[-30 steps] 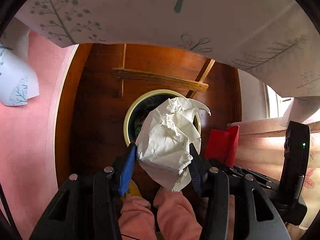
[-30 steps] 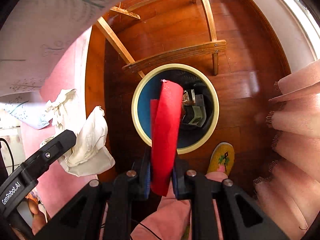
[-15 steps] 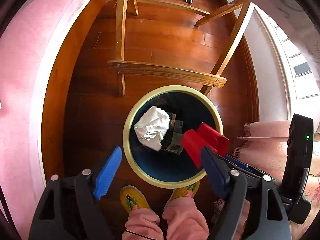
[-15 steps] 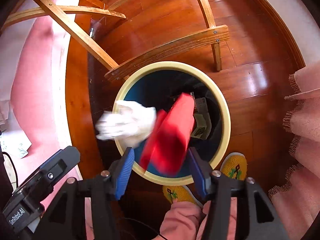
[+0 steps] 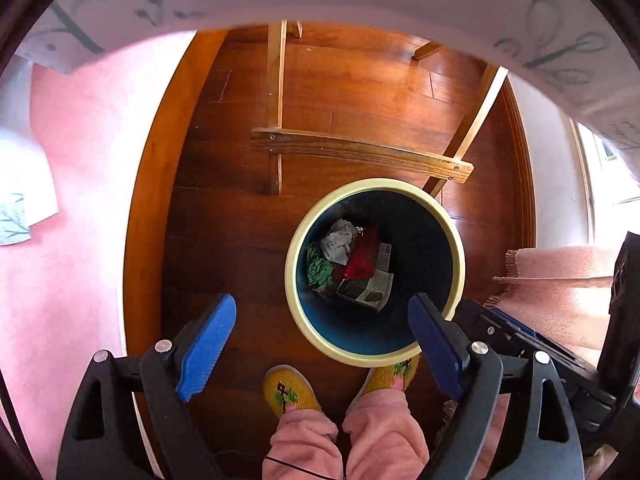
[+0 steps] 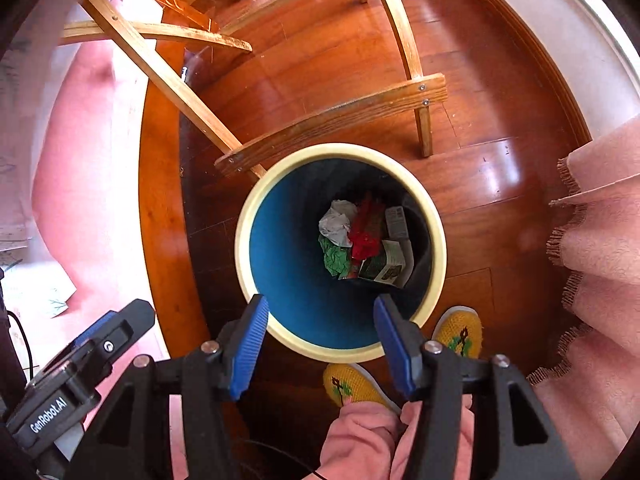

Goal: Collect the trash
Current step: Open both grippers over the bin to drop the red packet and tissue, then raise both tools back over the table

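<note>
A round bin with a cream rim [image 5: 456,248] [image 6: 438,240] and blue inside stands on the wooden floor. Inside lie the crumpled white paper [image 5: 338,240] [image 6: 336,222], the red piece [image 5: 362,256] [image 6: 364,232], green paper [image 5: 318,270] [image 6: 334,258] and a printed carton [image 5: 370,286] [image 6: 388,266]. My left gripper [image 5: 322,320] is open and empty above the bin's near-left edge. My right gripper [image 6: 320,320] is open and empty above the bin's near rim.
A wooden chair frame [image 5: 360,152] [image 6: 332,120] stands just behind the bin. My yellow slippers [image 5: 290,394] [image 6: 460,334] and pink trouser legs are beside the bin's near side. A pink tablecloth [image 5: 72,208] hangs at left, a pink fringed cloth [image 6: 600,240] at right.
Both grippers opened and dropped their loads: the white paper from the left, the red piece from the right. Both now lie at the bottom of the bin.
</note>
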Tool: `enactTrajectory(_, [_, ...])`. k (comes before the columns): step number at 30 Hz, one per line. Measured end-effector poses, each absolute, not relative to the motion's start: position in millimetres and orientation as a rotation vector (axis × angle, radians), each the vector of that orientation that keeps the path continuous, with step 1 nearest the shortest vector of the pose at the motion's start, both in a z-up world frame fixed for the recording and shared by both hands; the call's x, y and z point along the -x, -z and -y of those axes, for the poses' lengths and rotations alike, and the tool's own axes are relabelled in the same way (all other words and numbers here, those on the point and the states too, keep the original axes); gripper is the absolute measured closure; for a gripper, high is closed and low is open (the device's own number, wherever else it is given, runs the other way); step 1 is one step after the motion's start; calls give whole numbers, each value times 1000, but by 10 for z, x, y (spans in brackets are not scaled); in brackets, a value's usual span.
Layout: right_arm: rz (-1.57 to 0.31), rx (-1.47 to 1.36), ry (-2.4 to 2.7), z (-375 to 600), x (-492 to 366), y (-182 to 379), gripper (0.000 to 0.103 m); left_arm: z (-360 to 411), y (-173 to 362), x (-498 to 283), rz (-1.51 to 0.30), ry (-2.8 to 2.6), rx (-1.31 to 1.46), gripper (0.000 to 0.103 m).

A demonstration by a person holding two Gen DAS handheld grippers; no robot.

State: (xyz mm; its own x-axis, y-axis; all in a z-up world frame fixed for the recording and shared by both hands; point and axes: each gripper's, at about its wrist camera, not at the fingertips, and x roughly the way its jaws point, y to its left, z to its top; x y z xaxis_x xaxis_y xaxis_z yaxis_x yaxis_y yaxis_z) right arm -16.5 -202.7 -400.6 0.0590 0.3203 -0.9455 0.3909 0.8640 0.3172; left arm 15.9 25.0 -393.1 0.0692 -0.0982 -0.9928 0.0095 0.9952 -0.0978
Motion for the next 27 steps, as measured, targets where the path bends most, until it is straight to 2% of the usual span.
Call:
enactTrajectory(9, [-1460,-599,43,2046,205,3231,47,-277,3075,10,-1453,85,83,16])
enactTrajectory(21, [-1360,-537,-74,2001,284,1642,47,-233,1304,115,-1246,125,66,16])
enactTrajectory(27, [-1257,-469,-160,1969,161,911,47,-199,586,106,-1144,125,42,16])
